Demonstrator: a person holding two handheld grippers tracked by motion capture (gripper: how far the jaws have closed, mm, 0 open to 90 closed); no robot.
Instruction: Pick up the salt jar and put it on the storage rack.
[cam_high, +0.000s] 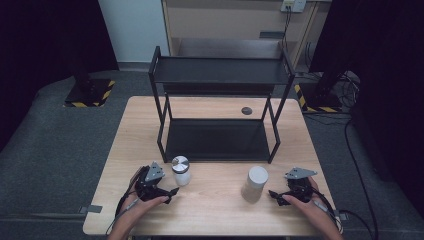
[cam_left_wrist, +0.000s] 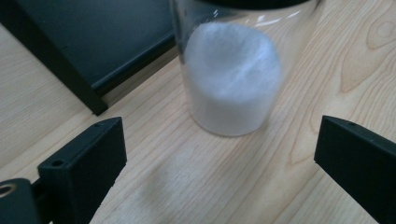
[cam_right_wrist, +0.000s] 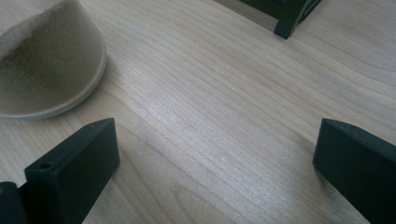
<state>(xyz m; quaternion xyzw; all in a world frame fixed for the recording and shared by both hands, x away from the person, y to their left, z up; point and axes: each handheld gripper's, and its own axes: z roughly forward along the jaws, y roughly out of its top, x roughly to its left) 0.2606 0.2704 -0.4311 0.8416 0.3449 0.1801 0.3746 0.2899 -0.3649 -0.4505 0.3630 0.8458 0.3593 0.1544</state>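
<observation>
Jars wait on the tabletop (cam_high: 210, 210) by two wide-open claws.
Biggest is the black two-shelf rack (cam_high: 220, 107) at the back. In front of it stand a tall white-lidded jar (cam_high: 255, 184) of tan powder and a small silver-lidded jar (cam_high: 181, 170) of white powder. The left claw (cam_high: 174, 191) sits just beside the small jar, jaws apart, holding nothing. The right claw (cam_high: 273, 195) sits near the tall jar, jaws apart too.
</observation>
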